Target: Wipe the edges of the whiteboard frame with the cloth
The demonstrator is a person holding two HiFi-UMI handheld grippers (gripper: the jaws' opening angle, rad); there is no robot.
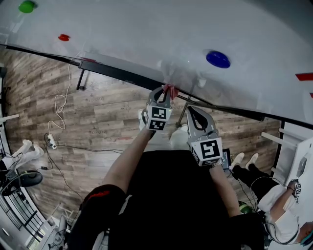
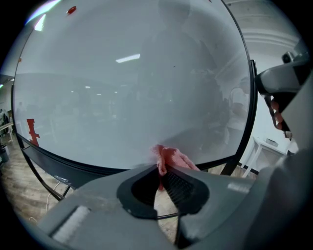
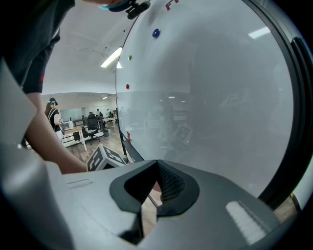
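At the lower edge of one whiteboard (image 1: 146, 29), a person holds two grippers above a wooden floor (image 1: 98, 122).

Left gripper (image 1: 167, 90) (image 2: 161, 168): its jaws are pinched on the single pink cloth (image 1: 171, 90) (image 2: 172, 157). The cloth is a small crumpled wad. Its longer side runs forward out of the jaw tips, pointing at the board. It lies at the dark frame (image 1: 122, 73) (image 2: 73, 163) along the board's bottom edge, just above the strip in the left gripper view. Contact with the frame cannot be confirmed.

Right gripper (image 1: 190, 110) (image 3: 157, 163): its jaws are pressed together at the tips with nothing between them. It is held just beside the left gripper, slightly nearer the person, and also aims at the board.

Three round magnets sit on the board, well apart from one another: one green magnet (image 1: 27, 6), one red magnet (image 1: 63, 37) and one blue magnet (image 1: 217, 59). The blue one is nearest the cloth, above and to its right in the head view.

One white cable (image 1: 59, 105) trails across the floor at left. A second person (image 1: 283, 205) sits at the lower right.
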